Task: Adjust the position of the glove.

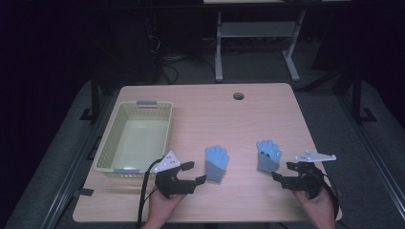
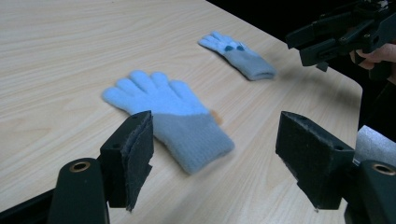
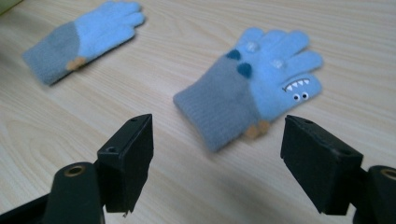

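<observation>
Hovering near the desk's front edge, my left gripper (image 1: 191, 172) and right gripper (image 1: 282, 173) gape wide, empty; each glove (image 2: 168, 119) looks soft, light, best pinched at its grey cuff (image 3: 218, 108).

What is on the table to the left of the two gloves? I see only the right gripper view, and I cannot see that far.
Observer: A pale yellow basket stands at the left side of the table, with nothing in it.
Operator: Is the left gripper near its glove?
Observer: Yes. The left gripper is just short of the left glove's cuff, jaws open, not touching it.
Operator: Does that glove show a face like mine?
Observer: No. In the left gripper view its upper side is plain, while the right glove shows teeth and eyes in your view.
</observation>
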Demonstrator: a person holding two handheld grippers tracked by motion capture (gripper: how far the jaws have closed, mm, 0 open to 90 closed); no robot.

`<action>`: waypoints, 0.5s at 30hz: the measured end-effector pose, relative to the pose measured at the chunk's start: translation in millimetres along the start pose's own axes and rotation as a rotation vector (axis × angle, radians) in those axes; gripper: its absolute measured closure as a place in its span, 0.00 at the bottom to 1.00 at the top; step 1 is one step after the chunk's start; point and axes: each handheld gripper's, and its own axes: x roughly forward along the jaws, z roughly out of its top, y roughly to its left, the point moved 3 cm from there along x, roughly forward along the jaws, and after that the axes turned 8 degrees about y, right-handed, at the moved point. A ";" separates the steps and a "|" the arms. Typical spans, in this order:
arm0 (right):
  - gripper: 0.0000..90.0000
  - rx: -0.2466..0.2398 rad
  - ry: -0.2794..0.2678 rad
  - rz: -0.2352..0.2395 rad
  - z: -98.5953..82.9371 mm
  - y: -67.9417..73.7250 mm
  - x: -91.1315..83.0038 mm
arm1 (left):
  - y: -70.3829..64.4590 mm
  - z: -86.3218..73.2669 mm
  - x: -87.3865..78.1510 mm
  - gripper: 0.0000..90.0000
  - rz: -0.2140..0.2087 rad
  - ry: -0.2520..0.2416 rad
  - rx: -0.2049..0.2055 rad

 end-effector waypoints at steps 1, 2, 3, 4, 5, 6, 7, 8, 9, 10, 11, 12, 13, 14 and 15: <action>0.28 0.001 0.026 0.024 4.5 0.2 2.7 | 0.2 0.1 -0.8 0.30 0.002 -0.002 -0.003; 0.28 0.001 0.026 0.024 4.5 0.2 2.7 | 0.8 0.2 -1.6 0.30 0.004 -0.001 -0.003; 0.28 -0.006 0.033 0.025 7.2 -0.4 4.0 | 1.2 0.3 -2.0 0.30 0.005 -0.003 -0.001; 0.29 -0.016 0.042 0.026 12.7 0.3 5.0 | 1.9 0.4 -2.1 0.30 0.012 -0.007 0.000; 0.30 -0.022 0.043 0.028 14.7 0.6 5.2 | 1.9 0.5 -2.2 0.30 0.013 -0.010 -0.005; 0.30 -0.022 0.043 0.028 14.7 0.6 5.2 | 1.9 0.5 -2.2 0.30 0.013 -0.010 -0.005; 0.30 -0.023 0.050 0.028 17.3 1.2 5.4 | 2.0 0.6 -2.4 0.30 0.012 -0.010 -0.005; 0.30 -0.031 0.057 0.023 20.7 1.6 5.9 | 2.0 0.7 -2.4 0.30 0.012 -0.010 -0.003; 0.30 -0.030 0.059 0.025 22.6 2.2 6.2 | 2.2 0.8 -2.5 0.30 0.014 -0.010 -0.001; 0.30 -0.033 0.064 0.023 26.8 2.1 7.0 | 2.4 0.8 -2.2 0.30 0.012 -0.012 -0.004; 0.31 -0.040 0.076 0.020 31.2 1.6 8.5 | 3.0 0.7 -2.2 0.30 0.011 -0.011 -0.002; 0.31 -0.044 0.083 0.019 33.0 1.6 9.2 | 3.4 0.2 -1.9 0.30 0.011 -0.009 -0.008; 0.31 -0.044 0.083 0.019 33.0 1.6 9.2 | 3.4 0.2 -1.9 0.30 0.011 -0.009 -0.008; 0.33 -0.046 0.104 0.021 38.4 2.1 11.6 | 3.8 -0.3 -1.4 0.30 0.011 -0.009 -0.012; 0.33 -0.046 0.104 0.021 38.4 2.1 11.6 | 3.9 -0.5 -1.2 0.30 0.010 -0.008 -0.015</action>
